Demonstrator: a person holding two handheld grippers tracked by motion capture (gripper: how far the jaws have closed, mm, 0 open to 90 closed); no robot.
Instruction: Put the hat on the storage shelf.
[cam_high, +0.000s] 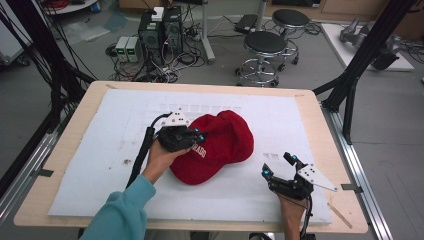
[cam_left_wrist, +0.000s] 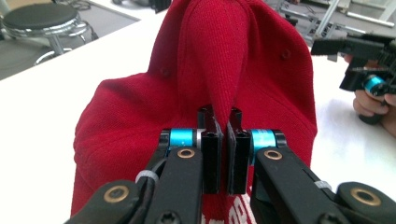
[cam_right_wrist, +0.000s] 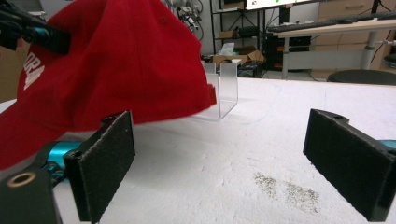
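A red cap (cam_high: 220, 145) with white lettering lies in the middle of the white foam sheet (cam_high: 100, 165). My left gripper (cam_high: 199, 136) is shut on a pinched fold of the cap's crown, and the left gripper view shows the red cap (cam_left_wrist: 224, 70) rising in a ridge between the two closed jaws of the left gripper (cam_left_wrist: 223, 154). My right gripper (cam_high: 279, 166) stands open to the right of the cap, near the front of the sheet. In the right gripper view the cap (cam_right_wrist: 116, 65) hangs at the upper left, above the right gripper's (cam_right_wrist: 224, 163) wide-apart pads, which hold nothing.
A clear plastic stand (cam_right_wrist: 224, 91) sits on the foam behind the cap. Dark specks (cam_right_wrist: 287, 191) mark the foam. The wooden table edge (cam_high: 330, 125) borders the sheet. Beyond the table are stools (cam_high: 262, 55), computer boxes (cam_high: 160, 30) and cables on the floor.
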